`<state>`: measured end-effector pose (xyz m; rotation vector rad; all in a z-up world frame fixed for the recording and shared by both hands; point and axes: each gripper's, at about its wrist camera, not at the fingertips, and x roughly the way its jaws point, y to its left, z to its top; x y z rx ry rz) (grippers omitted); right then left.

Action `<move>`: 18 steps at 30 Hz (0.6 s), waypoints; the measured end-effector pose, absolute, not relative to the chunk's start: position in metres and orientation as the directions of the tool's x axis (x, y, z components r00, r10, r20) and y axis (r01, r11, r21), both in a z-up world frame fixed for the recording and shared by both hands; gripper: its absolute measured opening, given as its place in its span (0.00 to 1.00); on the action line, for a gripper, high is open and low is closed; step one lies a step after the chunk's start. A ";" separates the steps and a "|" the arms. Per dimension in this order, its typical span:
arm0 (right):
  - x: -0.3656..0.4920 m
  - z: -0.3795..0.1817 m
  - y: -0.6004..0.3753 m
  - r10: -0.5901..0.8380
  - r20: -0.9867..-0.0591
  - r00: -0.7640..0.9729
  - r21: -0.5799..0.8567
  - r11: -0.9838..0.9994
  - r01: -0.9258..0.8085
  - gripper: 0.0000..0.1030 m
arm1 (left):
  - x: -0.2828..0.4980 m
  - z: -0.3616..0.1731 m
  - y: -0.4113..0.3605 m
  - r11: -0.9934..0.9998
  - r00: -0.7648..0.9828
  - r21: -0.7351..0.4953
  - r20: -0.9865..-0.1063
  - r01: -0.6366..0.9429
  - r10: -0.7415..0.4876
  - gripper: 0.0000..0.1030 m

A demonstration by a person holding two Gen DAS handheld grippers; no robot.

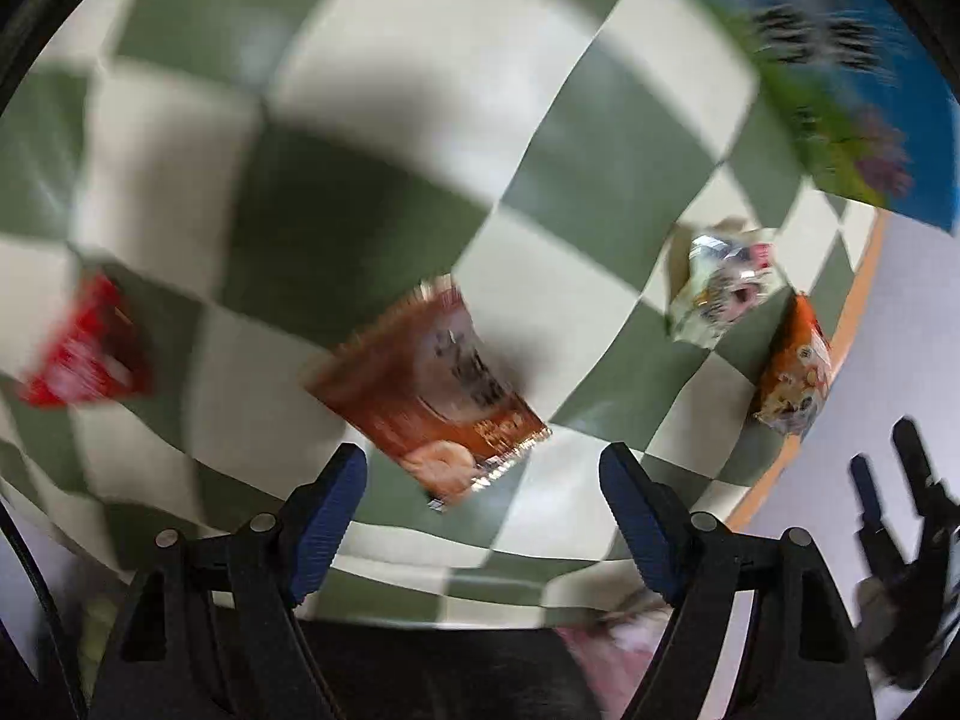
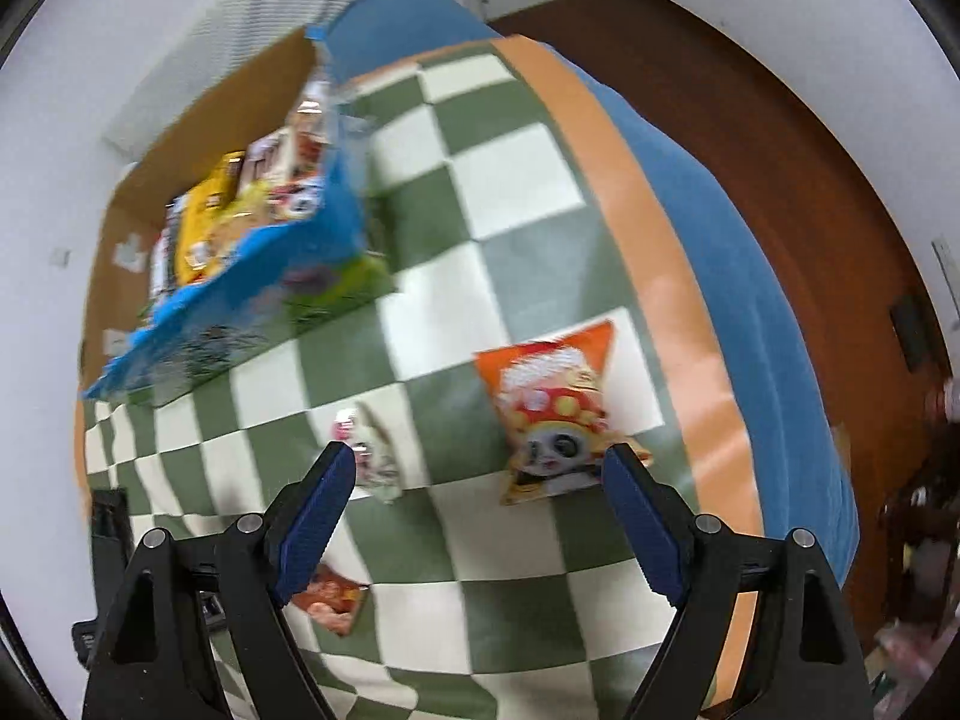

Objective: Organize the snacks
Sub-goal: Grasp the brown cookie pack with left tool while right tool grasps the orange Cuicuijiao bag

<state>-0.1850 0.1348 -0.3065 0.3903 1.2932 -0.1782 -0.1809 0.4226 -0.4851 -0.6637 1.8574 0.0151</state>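
In the left wrist view my left gripper (image 1: pixel 483 462) is open and empty above a brown snack packet (image 1: pixel 429 396) on the green and white checkered cloth (image 1: pixel 372 60). A red packet (image 1: pixel 84 348) lies at the left, a silvery packet (image 1: pixel 720 291) and an orange packet (image 1: pixel 795 366) at the right. The right gripper (image 1: pixel 888 456) shows at the far right, beside the cloth. In the right wrist view my right gripper (image 2: pixel 474 468) is open and empty above the orange panda packet (image 2: pixel 555 414) and the silvery packet (image 2: pixel 375 450). The brown packet (image 2: pixel 330 597) lies near its left finger.
A blue cardboard box (image 2: pixel 240 276) filled with several snack packets stands at the back left of the cloth; it also shows in the left wrist view (image 1: pixel 840 72). The cloth has an orange border (image 2: pixel 660 276) over a blue cover (image 2: pixel 756 276). Brown floor (image 2: pixel 810 120) lies beyond.
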 end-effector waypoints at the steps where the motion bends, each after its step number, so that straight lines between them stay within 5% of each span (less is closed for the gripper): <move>1: -0.185 -0.314 0.130 0.081 -0.962 0.261 0.173 0.919 0.353 0.84 | -0.182 -0.494 0.421 0.817 -0.230 -0.314 -0.855 -0.484 -0.465 0.76; 6: -0.169 -0.341 0.118 0.040 -0.975 0.220 0.119 0.926 0.359 0.84 | -0.179 -0.514 0.412 0.815 -0.231 -0.267 -0.872 -0.514 -0.431 0.69; 11: -0.149 -0.373 0.119 -0.001 -0.990 0.143 0.042 0.953 0.300 0.84 | -0.167 -0.497 0.388 0.929 -0.193 -0.194 -0.946 -0.315 -0.262 0.59; 13: -0.144 -0.384 0.125 -0.033 -0.992 0.123 -0.001 0.968 0.252 0.76 | -0.161 -0.489 0.376 0.973 -0.156 -0.132 -0.974 -0.191 -0.163 0.59; 14: -0.143 -0.388 0.128 -0.040 -0.992 0.117 -0.012 0.973 0.231 0.55 | -0.159 -0.485 0.370 0.988 -0.132 -0.092 -0.985 -0.127 -0.109 0.58; 18: -0.147 -0.394 0.140 -0.039 -0.994 0.102 -0.018 0.981 0.194 0.52 | -0.155 -0.478 0.348 0.988 -0.039 0.067 -0.997 0.140 0.073 0.58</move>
